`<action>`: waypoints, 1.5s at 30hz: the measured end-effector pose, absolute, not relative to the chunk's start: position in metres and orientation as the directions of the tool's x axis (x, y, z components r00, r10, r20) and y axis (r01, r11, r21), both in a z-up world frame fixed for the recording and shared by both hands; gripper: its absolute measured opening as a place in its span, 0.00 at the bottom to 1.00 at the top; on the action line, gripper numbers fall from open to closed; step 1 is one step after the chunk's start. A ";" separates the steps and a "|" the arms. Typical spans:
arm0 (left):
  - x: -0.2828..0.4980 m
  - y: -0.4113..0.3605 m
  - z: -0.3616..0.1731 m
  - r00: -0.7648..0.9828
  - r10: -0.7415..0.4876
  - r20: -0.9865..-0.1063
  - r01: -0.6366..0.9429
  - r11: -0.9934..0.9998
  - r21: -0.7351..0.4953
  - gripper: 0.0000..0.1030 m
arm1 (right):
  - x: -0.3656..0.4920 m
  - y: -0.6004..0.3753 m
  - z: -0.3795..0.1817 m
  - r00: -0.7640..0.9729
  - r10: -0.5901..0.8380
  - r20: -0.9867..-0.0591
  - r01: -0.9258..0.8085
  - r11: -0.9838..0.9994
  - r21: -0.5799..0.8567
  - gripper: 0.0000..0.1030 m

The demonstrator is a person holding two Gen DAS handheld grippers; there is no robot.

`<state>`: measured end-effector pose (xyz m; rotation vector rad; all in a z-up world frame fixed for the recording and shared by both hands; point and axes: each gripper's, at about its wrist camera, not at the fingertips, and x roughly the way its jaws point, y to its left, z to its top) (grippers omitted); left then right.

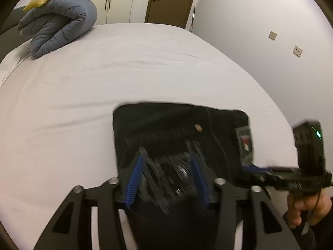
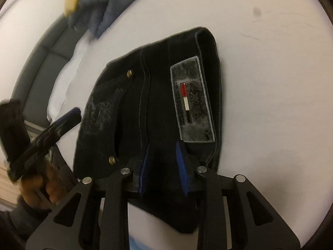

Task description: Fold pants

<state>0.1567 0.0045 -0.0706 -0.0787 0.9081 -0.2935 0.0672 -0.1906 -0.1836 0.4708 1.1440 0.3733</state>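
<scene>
From the left wrist view we find the pants [image 1: 166, 129], black and folded into a compact stack, lying on the white bed [image 1: 104, 73] near its close edge. The left gripper [image 1: 166, 179] stands over the stack with its blue pads [image 1: 133, 183] spread; the picture is blurred there, and we see no cloth pressed between them. The right gripper [image 1: 249, 169] enters from the right, held by a hand [image 1: 303, 208], its tip at the stack's right edge. A rolled blue duvet [image 1: 60, 25] lies at the far left corner of the bed. From the right wrist view the pants [image 2: 149, 95] show a grey patch [image 2: 192, 102] on the waistband and two brass rivets. The right gripper [image 2: 164, 166] is partly spread, its pads [image 2: 181, 166] astride a ridge of black cloth; we cannot tell whether they press it. The left gripper [image 2: 68, 114] hangs just beside the stack's left edge.
</scene>
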 end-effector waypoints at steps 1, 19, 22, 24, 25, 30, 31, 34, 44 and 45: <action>0.172 0.005 -0.072 0.561 -0.272 -0.782 0.224 0.959 -0.173 0.45 | 0.066 -0.191 -0.183 0.377 0.511 -0.773 -0.036 0.842 0.539 0.22; 0.120 -0.021 -0.120 0.503 -0.105 -0.858 0.243 0.970 0.024 0.29 | 0.072 -0.169 -0.186 0.411 0.410 -0.814 -0.023 0.898 0.440 0.15; 0.108 -0.022 -0.124 0.506 -0.091 -0.858 0.233 0.972 0.034 0.29 | 0.075 -0.166 -0.187 0.419 0.400 -0.816 -0.023 0.902 0.430 0.15; 0.109 -0.022 -0.125 0.501 -0.098 -0.860 0.222 0.975 0.018 0.29 | 0.076 -0.163 -0.186 0.415 0.391 -0.822 -0.022 0.907 0.420 0.15; 0.110 -0.021 -0.126 0.494 -0.103 -0.864 0.220 0.975 0.010 0.29 | 0.070 -0.166 -0.184 0.410 0.388 -0.826 -0.017 0.908 0.418 0.15; 0.117 -0.016 -0.123 0.485 -0.108 -0.868 0.225 0.974 0.004 0.29 | 0.055 -0.161 -0.153 0.429 0.320 -0.845 0.030 0.929 0.368 0.15; 0.115 -0.016 -0.123 0.486 -0.109 -0.867 0.223 0.975 0.003 0.29 | 0.050 -0.158 -0.147 0.446 0.299 -0.843 0.023 0.938 0.345 0.15; 0.122 -0.012 -0.125 0.487 -0.112 -0.866 0.217 0.976 -0.003 0.29 | 0.034 -0.149 -0.148 0.447 0.229 -0.865 0.011 0.965 0.261 0.17; 0.121 -0.006 -0.128 0.490 -0.116 -0.864 0.213 0.977 -0.010 0.29 | 0.007 -0.127 -0.180 0.577 0.098 -0.811 -0.067 0.995 0.073 0.18; 0.118 -0.008 -0.128 0.492 -0.116 -0.863 0.212 0.977 -0.011 0.29 | 0.006 -0.129 -0.180 0.580 0.109 -0.807 -0.065 0.994 0.087 0.18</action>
